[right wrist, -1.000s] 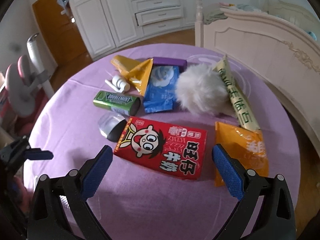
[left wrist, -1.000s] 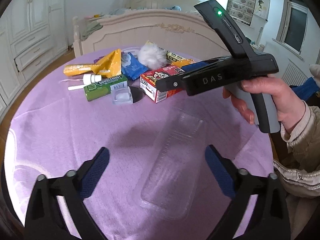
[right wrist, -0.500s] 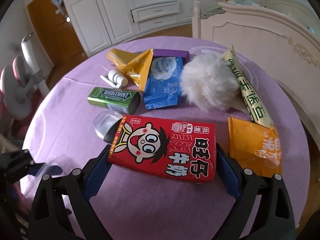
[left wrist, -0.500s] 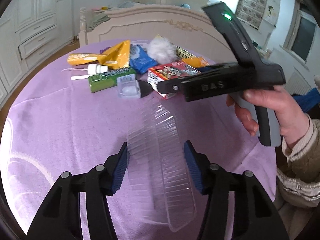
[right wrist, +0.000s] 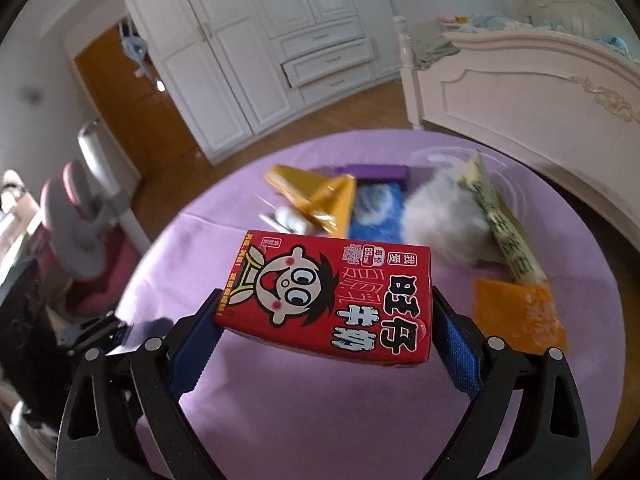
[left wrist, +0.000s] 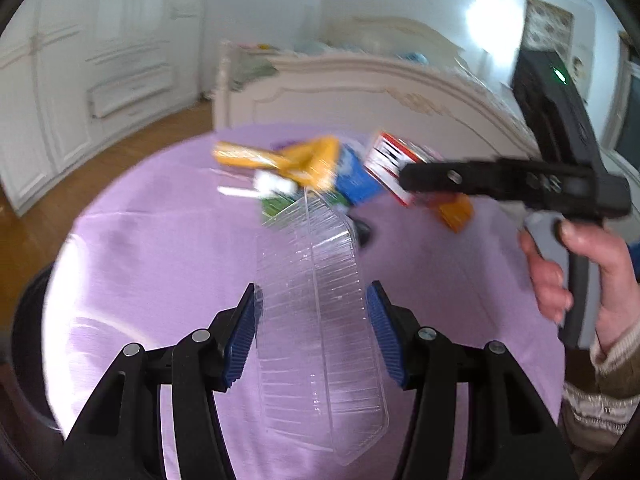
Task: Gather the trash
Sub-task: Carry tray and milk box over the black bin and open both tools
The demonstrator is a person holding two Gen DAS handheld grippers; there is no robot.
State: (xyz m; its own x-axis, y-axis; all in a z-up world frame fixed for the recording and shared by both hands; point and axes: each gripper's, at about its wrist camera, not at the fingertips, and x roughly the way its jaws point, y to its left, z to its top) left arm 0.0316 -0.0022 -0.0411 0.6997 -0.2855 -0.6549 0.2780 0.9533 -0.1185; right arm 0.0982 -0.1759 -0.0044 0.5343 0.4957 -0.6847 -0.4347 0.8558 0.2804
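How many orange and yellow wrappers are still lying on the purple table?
3: a golden-yellow wrapper at the far side of the table, an orange packet on the right, and a pale yellow-green wrapper behind it. Others could be hidden behind the red milk carton.

Both fisheye views were ringed by a dark vignette, and straight lines bowed toward the edges. Soft daylight lit the room evenly. In the left wrist view, a blown-out glare patch [left wrist: 490, 12] sat on the far wall, and motion blur smeared the wrappers [left wrist: 296, 160] and wardrobe [left wrist: 80, 80]. The right wrist view was sharper up close: the red carton [right wrist: 332, 296] was crisp, the background mildly blurred.
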